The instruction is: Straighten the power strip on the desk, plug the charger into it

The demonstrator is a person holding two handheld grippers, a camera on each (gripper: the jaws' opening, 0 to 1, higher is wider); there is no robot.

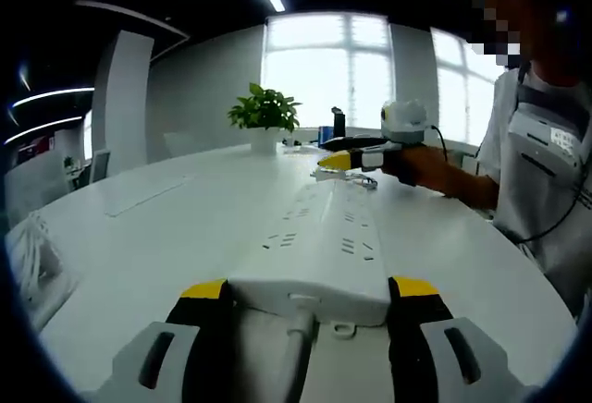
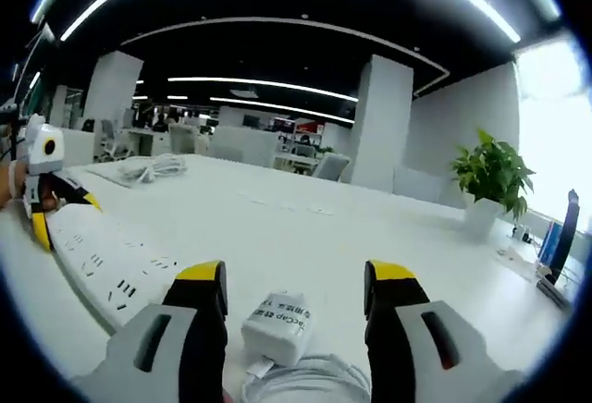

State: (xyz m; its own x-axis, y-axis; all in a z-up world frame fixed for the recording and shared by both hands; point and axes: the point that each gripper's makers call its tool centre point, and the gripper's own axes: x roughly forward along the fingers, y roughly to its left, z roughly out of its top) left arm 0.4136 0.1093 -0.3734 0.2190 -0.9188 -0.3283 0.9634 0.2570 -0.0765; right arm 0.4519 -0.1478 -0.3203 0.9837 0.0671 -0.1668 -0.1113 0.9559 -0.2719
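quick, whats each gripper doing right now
Left gripper: jaws either side of the power strip end; grip cannot be told.
Right gripper: open, jaws apart around the charger, not touching it.

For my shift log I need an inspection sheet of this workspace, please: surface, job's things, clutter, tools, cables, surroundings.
Surface: large white desk, smooth and bright.
Job's things: long white plastic power strip lies flat, its cord end between the left tool's jaws; white square charger block lies between the right tool's jaws.
Clutter: bundle of white cables on the far desk; small dark items by the window, too small to tell.
Tools: left tool closed on the strip's end; right tool open around the charger.
Cables: strip's white cord runs toward the camera; charger's coiled white cord beside it.
Surroundings: green potted plant, windows, white columns, a person standing.
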